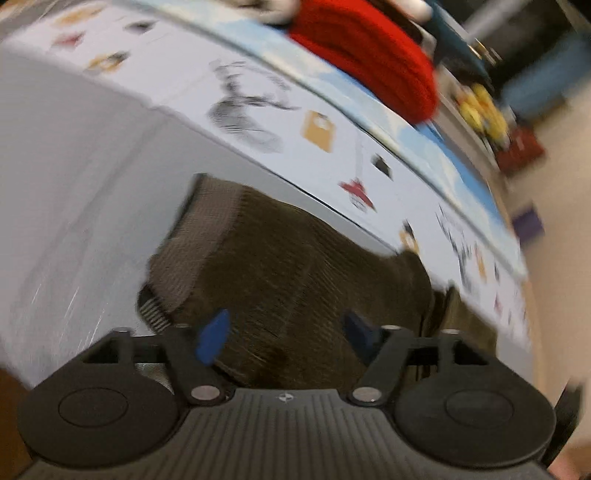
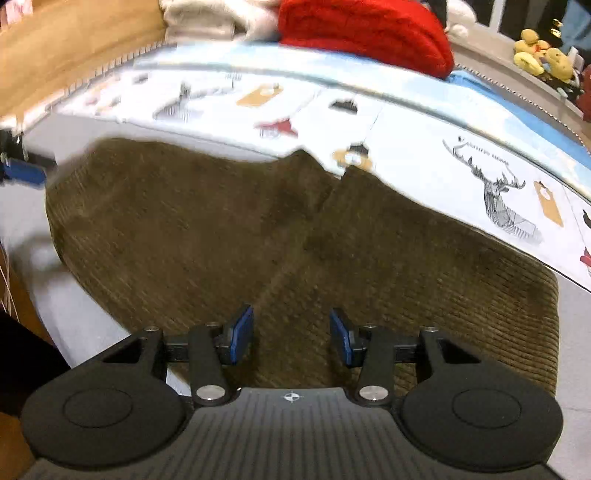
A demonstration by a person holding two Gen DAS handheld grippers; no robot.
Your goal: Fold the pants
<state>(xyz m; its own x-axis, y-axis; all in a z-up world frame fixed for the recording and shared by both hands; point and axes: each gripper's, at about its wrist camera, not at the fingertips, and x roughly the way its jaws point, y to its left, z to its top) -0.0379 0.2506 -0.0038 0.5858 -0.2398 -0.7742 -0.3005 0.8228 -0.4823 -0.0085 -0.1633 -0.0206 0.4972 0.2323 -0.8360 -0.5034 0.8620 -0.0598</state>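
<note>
Brown corduroy pants (image 2: 258,221) lie spread on a grey surface (image 2: 74,306), folded into a broad pad with a crease down the middle. My right gripper (image 2: 291,332) hovers over their near edge, blue pads apart and nothing pinched between them. In the blurred left wrist view the pants (image 1: 295,266) show one end with a ribbed band at the left. My left gripper (image 1: 286,332) stands wide open just above that fabric, gripping nothing. One blue left fingertip (image 2: 22,171) shows at the pants' left corner in the right wrist view.
A white printed cloth (image 2: 424,140) with deer and small pictures lies behind the pants. A red knit garment (image 2: 369,33) and pale folded items (image 2: 207,18) sit at the back. Yellow plush toys (image 2: 543,55) stand far right, and a wooden board (image 2: 74,44) borders the left.
</note>
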